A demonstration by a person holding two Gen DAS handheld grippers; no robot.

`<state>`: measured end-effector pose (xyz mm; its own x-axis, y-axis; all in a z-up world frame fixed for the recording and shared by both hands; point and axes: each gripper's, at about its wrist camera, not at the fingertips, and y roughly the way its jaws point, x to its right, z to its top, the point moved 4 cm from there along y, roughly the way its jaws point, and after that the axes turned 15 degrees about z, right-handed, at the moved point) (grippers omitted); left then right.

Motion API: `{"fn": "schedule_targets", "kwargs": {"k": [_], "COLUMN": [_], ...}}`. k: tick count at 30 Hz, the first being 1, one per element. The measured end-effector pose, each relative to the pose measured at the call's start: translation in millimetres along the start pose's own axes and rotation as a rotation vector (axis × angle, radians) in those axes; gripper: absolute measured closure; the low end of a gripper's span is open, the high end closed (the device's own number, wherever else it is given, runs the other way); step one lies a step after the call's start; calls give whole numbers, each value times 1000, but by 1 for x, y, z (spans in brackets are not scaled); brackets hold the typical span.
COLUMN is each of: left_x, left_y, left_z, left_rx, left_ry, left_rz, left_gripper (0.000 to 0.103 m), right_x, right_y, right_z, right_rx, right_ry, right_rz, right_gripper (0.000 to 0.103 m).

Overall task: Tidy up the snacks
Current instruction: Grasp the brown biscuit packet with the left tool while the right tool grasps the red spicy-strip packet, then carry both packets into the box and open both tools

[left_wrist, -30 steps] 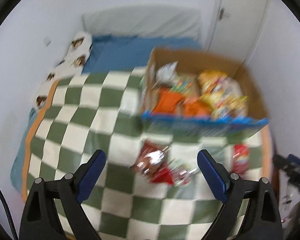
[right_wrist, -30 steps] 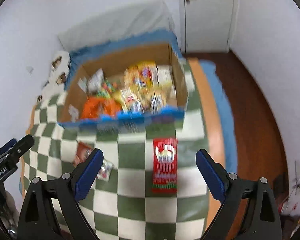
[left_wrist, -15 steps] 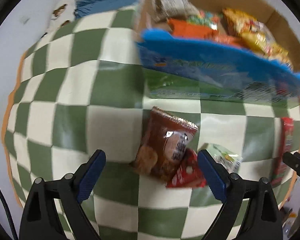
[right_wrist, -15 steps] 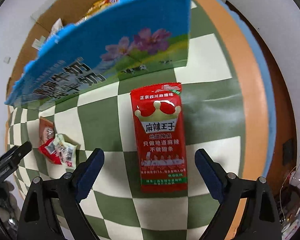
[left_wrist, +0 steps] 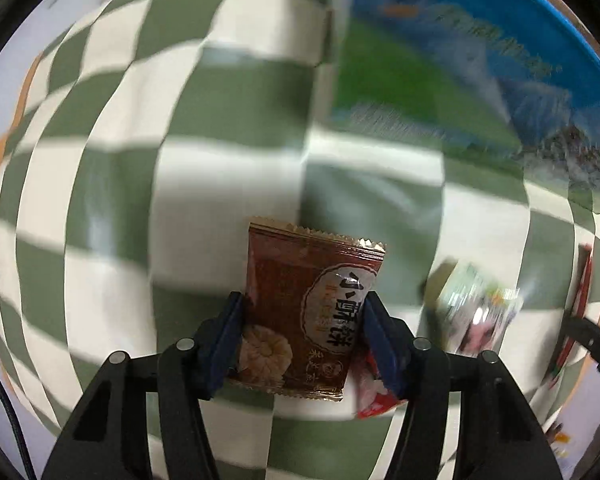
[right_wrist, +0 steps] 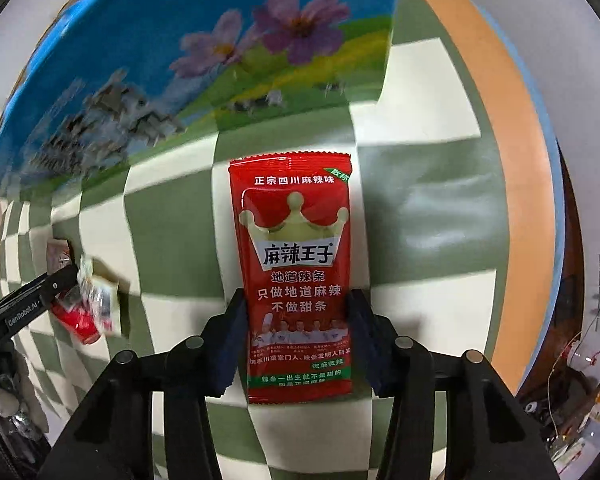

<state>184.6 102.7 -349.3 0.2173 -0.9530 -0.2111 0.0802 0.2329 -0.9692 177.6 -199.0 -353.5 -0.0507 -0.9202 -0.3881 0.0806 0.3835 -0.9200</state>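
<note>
Gripping two packets (left_wrist: 308, 312) (right_wrist: 298, 280), one per hand-held gripper.

Both grippers point straight down. The left gripper (left_wrist: 300, 340) has just been closing, its fingers (left_wrist: 224, 344) pressing a brown snack packet (left_wrist: 308, 308). The right gripper (right_wrist: 296, 340) has likewise just been closing, clamping a red spicy-strip packet (right_wrist: 296, 264).

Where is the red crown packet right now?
Right wrist view: red crown packet lies on the checked cloth, below the blue box, between the right claw pads.
</note>
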Motion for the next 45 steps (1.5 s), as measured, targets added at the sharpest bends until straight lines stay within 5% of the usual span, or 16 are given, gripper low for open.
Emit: {"fn": "schedule_targets", "kwargs": {"k": [10,16,20,27,31,35,39,45], "left_x": [-17,-19,-20,-48,-39,-10,27,68], "left_y": [19,23,6,-62,-129,-173,-185,-174], "left_z": [-80,-80,-76,-75,-40,32,93,178], "left_rx": [-110,-78,-55,34,133,211,259,201], "left_ry": [-50,-66,-89,-162,-160,-107,-35,14], "left_rz": [2,5,-3,-67,-167,-250,-260,-242], "left_gripper": [46,47,48,48,48,48,48,48], "right_x": [-13,-12,-15,-29,-54,-78,-89,-80], "right_y": [12,30,30,-11,-70,-140,-175,-161], "right_z": [-72,-74,-78,-79,-53,3,76,163], "right_rx": [-104,-123,-88,-35,50,176,279,274], "right_ry": [-39,-35,-51,-46,-93,-167,-222,-224], "right_rz": [45,11,-11,102,197,233,144,-12], "right_gripper": [52,44,53,58,58,58,58,58]}}
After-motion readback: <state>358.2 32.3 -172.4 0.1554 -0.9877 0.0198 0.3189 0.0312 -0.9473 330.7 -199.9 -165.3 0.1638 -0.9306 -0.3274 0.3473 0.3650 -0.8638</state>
